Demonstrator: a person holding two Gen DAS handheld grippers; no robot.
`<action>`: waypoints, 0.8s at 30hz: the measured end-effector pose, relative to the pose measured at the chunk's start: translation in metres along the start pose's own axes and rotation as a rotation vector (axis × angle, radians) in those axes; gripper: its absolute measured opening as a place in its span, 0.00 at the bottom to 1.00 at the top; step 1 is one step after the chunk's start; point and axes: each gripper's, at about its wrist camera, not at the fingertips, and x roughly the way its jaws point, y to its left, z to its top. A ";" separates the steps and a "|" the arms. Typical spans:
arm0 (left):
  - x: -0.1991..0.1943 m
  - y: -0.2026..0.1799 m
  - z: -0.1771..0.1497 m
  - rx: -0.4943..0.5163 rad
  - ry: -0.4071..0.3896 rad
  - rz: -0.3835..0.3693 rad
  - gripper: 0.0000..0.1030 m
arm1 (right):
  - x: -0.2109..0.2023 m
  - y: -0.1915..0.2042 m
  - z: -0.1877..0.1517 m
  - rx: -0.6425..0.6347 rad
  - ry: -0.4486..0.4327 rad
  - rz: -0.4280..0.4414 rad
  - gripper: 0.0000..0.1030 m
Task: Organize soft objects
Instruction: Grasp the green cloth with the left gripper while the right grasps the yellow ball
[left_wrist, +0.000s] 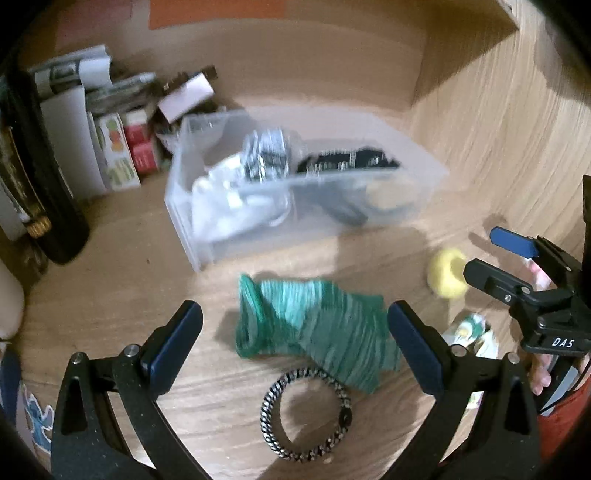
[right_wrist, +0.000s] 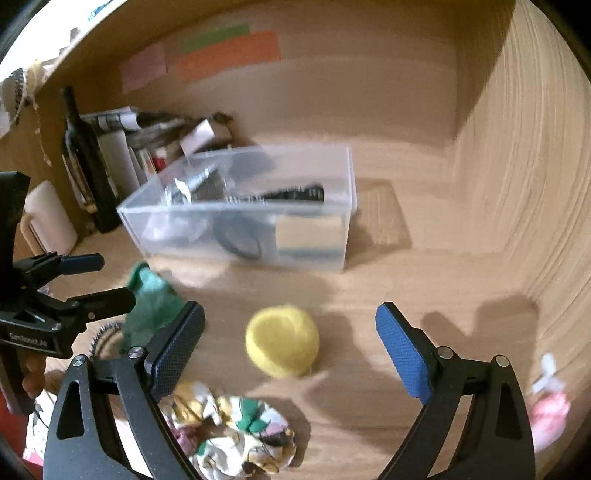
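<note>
A green knitted cloth (left_wrist: 317, 325) lies on the wooden surface, just ahead of my open, empty left gripper (left_wrist: 295, 343); it also shows in the right wrist view (right_wrist: 151, 302). A black-and-white braided ring (left_wrist: 306, 413) lies between the left fingers. A yellow soft ball (right_wrist: 282, 339) sits ahead of my open, empty right gripper (right_wrist: 290, 347); it also shows in the left wrist view (left_wrist: 445, 273). A floral scrunchie (right_wrist: 232, 432) lies below the ball. A clear plastic bin (right_wrist: 240, 210) behind holds dark and white items.
Books, boxes and a dark bottle (right_wrist: 88, 166) stand at the back left. A wooden side wall (right_wrist: 535, 166) rises on the right. A pink soft item (right_wrist: 546, 410) lies at the right edge. Coloured paper strips (right_wrist: 229, 55) hang on the back wall.
</note>
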 end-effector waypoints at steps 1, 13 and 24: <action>0.004 0.000 -0.003 -0.002 0.013 -0.004 0.99 | 0.003 -0.001 -0.002 0.005 0.012 0.005 0.90; 0.023 -0.002 -0.015 -0.005 0.064 -0.057 0.79 | 0.028 0.001 -0.012 0.007 0.134 0.060 0.43; 0.016 -0.009 -0.014 0.032 0.007 -0.082 0.25 | 0.011 -0.004 -0.005 0.028 0.059 0.053 0.41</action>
